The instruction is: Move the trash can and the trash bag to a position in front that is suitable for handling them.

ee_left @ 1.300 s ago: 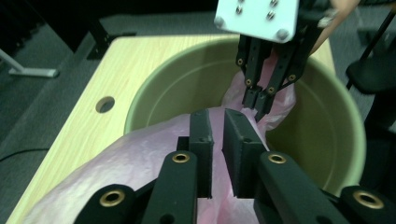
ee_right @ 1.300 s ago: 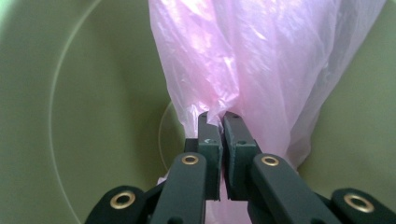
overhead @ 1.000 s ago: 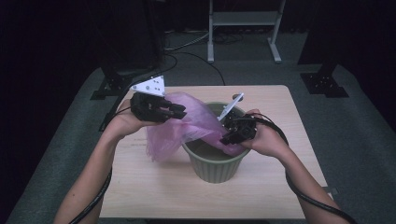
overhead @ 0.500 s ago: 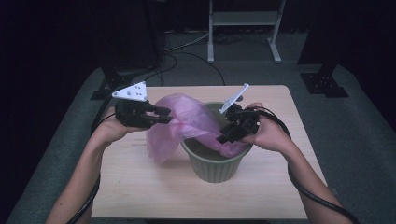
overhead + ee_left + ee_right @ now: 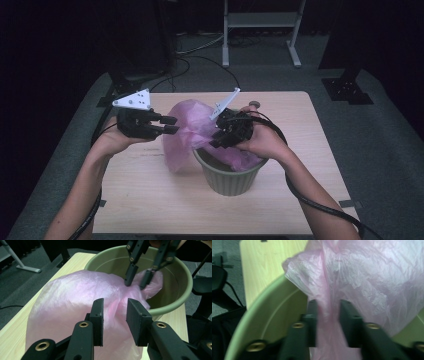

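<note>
From the high view I see the green bucket [image 5: 231,176] standing near the middle of the wooden table [image 5: 150,200], with the pink plastic bag [image 5: 187,132] billowed over its left rim and part of it tucked inside. My left gripper [image 5: 170,125] sits to the left of the bucket with its tips at the bag's edge, and my right gripper [image 5: 216,140] is over the bucket's mouth, pressed into the film. In the left gripper view my two black jaws stand apart with a clear gap, and the bag [image 5: 75,310] bulges just behind them; I cannot tell whether the pads touch the film, but they are not closed on it. Farther off in that view the right gripper [image 5: 136,282] comes down from the top into the bucket [image 5: 175,305], its tips set on either side of a gathered fold of the bag. In the right gripper view my jaws are parted only a little, with a twisted strand of the bag [image 5: 362,277] running down between them, so they look pinched on that fold, inside the bucket's curved green wall [image 5: 262,322].
</note>
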Motion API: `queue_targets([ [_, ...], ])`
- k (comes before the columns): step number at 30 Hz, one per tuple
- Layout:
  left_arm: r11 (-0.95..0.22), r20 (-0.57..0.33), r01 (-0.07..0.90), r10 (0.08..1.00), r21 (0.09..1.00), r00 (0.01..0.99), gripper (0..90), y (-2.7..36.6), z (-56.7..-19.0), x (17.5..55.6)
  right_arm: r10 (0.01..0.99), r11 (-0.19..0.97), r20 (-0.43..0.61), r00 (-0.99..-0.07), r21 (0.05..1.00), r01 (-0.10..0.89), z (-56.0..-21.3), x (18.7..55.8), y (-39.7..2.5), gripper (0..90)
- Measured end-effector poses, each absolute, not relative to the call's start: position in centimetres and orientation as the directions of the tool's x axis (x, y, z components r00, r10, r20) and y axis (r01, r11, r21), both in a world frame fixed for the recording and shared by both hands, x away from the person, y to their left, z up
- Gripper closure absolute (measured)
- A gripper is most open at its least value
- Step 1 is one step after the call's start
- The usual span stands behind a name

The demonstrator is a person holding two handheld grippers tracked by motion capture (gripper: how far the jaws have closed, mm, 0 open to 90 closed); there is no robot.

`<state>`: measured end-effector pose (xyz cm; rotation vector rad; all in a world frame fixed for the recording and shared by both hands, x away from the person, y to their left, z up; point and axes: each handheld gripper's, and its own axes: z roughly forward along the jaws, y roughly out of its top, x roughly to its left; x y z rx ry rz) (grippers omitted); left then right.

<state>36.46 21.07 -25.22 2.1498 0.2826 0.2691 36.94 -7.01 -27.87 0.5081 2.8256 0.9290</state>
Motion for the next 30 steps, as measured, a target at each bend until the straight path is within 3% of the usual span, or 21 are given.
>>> queue_targets([
  [5,-0.537,0.074,0.113,0.314,0.836,0.947,66.4,21.6,-25.5,36.5,0.38,0.732,0.008,-0.925,0.609,0.306,-28.2,37.1,-8.8,89.2],
  [20,-0.463,0.01,0.183,0.385,0.867,0.923,50.9,24.6,-27.0,36.4,0.456,0.633,0.051,-0.889,0.684,0.364,-28.6,35.9,-16.0,89.6],
  [30,-0.435,-0.045,0.234,0.401,0.87,0.915,42.3,25.8,-28.8,36.4,0.457,0.607,0.079,-0.886,0.7,0.375,-29.3,35.8,-17.4,88.8],
])
